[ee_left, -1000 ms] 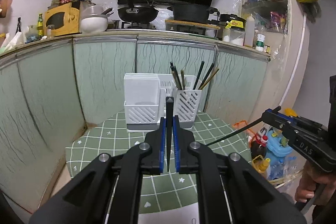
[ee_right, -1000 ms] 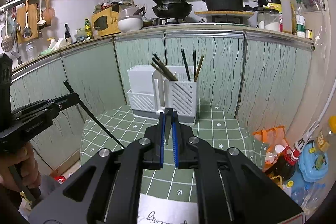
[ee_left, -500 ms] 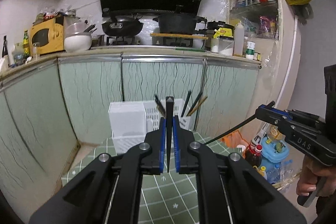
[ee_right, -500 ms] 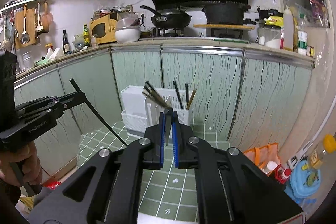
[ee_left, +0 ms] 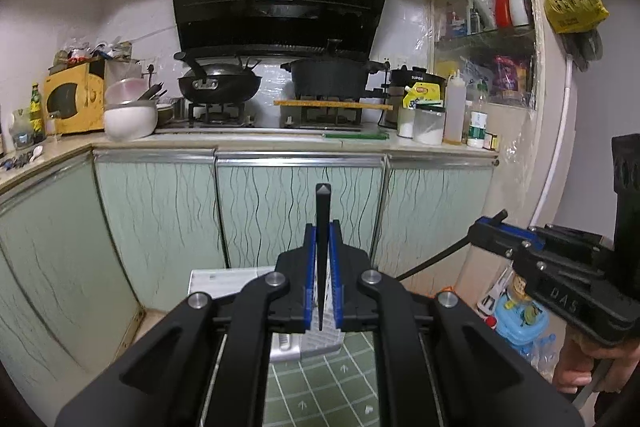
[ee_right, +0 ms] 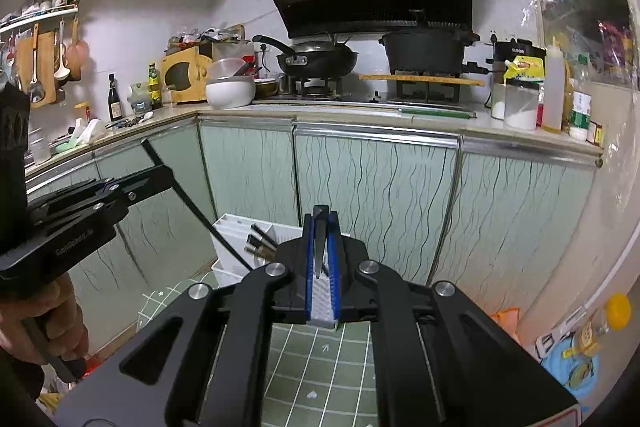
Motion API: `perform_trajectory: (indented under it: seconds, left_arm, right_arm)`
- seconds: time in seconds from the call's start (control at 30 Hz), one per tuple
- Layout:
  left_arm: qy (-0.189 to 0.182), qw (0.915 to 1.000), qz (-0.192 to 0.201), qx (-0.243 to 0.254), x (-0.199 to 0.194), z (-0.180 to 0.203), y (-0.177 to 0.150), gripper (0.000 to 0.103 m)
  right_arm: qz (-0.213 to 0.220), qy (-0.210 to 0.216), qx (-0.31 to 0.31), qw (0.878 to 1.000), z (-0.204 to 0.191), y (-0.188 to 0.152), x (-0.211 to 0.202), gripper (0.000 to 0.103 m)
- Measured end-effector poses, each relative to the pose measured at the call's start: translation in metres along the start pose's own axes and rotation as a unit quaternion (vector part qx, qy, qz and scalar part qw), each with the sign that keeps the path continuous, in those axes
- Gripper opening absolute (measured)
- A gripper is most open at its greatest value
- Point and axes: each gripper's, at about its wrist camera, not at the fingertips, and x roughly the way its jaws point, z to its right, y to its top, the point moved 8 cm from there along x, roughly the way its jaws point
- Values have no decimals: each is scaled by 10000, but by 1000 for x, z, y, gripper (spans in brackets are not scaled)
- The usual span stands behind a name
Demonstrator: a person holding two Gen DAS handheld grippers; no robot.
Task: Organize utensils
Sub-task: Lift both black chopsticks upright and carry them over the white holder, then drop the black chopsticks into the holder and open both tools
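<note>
My left gripper [ee_left: 322, 227] is shut on a black chopstick [ee_left: 322, 203] that stands up between its blue pads. Below it the white utensil holder [ee_left: 224, 277] shows only its left top edge, on the green tiled table [ee_left: 320, 383]. At the right of that view a hand carries my right gripper [ee_left: 486, 225], which clamps a second black chopstick [ee_left: 432, 265] slanting down left. In the right wrist view my right gripper [ee_right: 321, 217] is shut on that chopstick [ee_right: 319, 243]. The holder [ee_right: 232, 227] there has several dark chopsticks [ee_right: 260, 243] in it. My left gripper [ee_right: 162, 173] is at the left.
Green cabinet doors [ee_left: 296, 211] stand close behind the table. The counter above carries a wok [ee_left: 218, 85], a black pot [ee_left: 330, 79], a white bowl [ee_left: 130, 117] and a yellow microwave [ee_left: 74, 99]. Bottles and a blue container [ee_left: 520, 323] sit on the floor at the right.
Both grippers have risen with their chopsticks. The holder and table have dropped to the bottom of both views, and more of the counter and hood shows.
</note>
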Motion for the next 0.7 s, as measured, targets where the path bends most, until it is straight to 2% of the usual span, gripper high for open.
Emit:
perform_trajectory:
  seconds: [0.33,0.7]
  left_arm:
    - [-19,10000,-42,30,49,-1,14,6]
    - [-10,9993,-372,-22,98,-13,-13,6]
  right_arm:
    - [-104,-30,-111,9999,11,18,47,6]
    - [-290,43,-32,9996,16,4,93,6]
